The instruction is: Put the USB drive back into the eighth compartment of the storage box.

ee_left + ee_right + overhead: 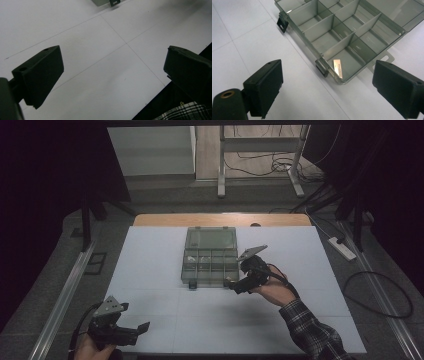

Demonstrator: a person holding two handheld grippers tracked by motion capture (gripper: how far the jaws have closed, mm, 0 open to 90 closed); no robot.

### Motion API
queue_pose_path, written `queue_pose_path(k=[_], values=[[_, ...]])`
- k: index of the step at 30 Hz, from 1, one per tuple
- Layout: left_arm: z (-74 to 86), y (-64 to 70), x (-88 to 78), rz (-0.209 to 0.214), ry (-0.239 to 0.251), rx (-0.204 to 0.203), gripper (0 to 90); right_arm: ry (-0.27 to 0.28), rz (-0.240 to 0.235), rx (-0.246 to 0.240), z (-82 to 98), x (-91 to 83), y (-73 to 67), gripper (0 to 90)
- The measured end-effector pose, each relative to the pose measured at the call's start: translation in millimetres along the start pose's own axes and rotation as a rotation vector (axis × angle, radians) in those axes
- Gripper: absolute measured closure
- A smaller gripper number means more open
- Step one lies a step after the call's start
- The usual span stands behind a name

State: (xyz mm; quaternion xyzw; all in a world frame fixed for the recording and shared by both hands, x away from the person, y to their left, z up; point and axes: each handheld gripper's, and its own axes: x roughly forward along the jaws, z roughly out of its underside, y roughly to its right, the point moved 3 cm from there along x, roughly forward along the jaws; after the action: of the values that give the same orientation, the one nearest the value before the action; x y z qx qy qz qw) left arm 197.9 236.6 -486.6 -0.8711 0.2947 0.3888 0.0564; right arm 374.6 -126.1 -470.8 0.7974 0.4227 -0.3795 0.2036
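Observation:
A clear grey compartment box (210, 262) lies open at the middle of the white table, its lid (210, 239) folded flat behind it. In the right gripper view its dividers (337, 25) form several cells, and a small pale strip (337, 67) lies in the near corner cell. My right gripper (234, 285) (327, 85) hovers open just off the box's front right corner, holding nothing. My left gripper (141, 328) (112, 72) is open over bare table at the front left, far from the box.
Two dark latches (282, 23) (322, 68) hang from the box's front wall. The white table surface (160, 310) spreads around the box, and a corner of the box (105, 2) is in the left gripper view. A plaid sleeve (312, 330) reaches in from the front right.

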Motion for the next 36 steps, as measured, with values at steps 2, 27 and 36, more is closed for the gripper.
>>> queue_pose_path(k=[2,27,36], values=[[0.0,0.0,0.0,0.0,0.001,-0.001,2.9,0.004,-0.001,-0.007,0.7,-1.1,-1.8,8.5],[0.0,-0.1,0.0,0.0,0.0,-0.001,2.9,0.048,-0.021,0.015,20.0,-21.9,-9.3,3.2],[-0.2,-0.1,0.2,0.0,0.001,-0.001,2.9,0.059,-0.008,0.043,33.7,-32.6,-5.9,2.8]])
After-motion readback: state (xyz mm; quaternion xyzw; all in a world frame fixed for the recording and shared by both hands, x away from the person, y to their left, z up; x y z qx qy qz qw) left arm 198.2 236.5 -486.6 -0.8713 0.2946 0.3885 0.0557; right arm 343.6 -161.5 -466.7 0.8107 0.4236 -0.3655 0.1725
